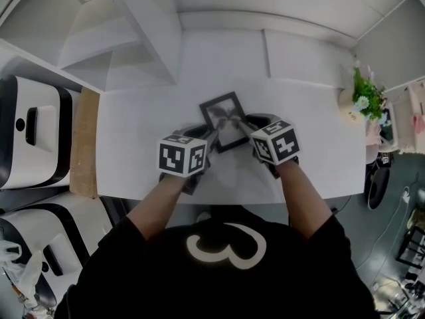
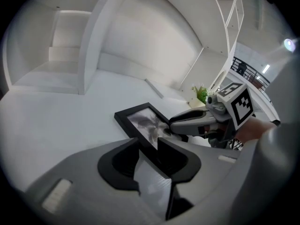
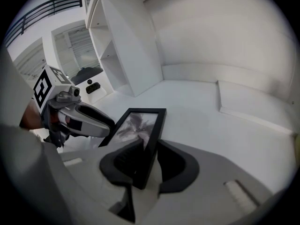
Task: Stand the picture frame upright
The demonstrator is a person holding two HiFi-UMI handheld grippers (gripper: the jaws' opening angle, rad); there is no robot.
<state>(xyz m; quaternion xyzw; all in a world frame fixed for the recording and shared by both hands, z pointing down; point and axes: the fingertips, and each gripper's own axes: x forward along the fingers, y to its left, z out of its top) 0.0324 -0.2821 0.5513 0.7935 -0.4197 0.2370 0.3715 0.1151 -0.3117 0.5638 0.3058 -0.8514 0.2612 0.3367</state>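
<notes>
A black picture frame (image 1: 224, 115) with a grey floral print sits on the white table (image 1: 133, 145), turned at an angle in front of me. My left gripper (image 1: 211, 135) is shut on its near left edge. In the left gripper view that edge (image 2: 140, 118) runs between the jaws of this gripper (image 2: 149, 149). My right gripper (image 1: 243, 126) is shut on the near right edge. In the right gripper view the frame (image 3: 138, 123) passes between that gripper's (image 3: 150, 156) jaws, its near end looking slightly raised. Each gripper shows in the other's view: right gripper (image 2: 172, 127), left gripper (image 3: 108, 124).
A potted plant (image 1: 362, 98) stands at the table's right end. White shelving (image 1: 133, 38) rises at the back left. A wooden board (image 1: 85, 145) lines the table's left edge, with white appliances (image 1: 33, 131) beyond it.
</notes>
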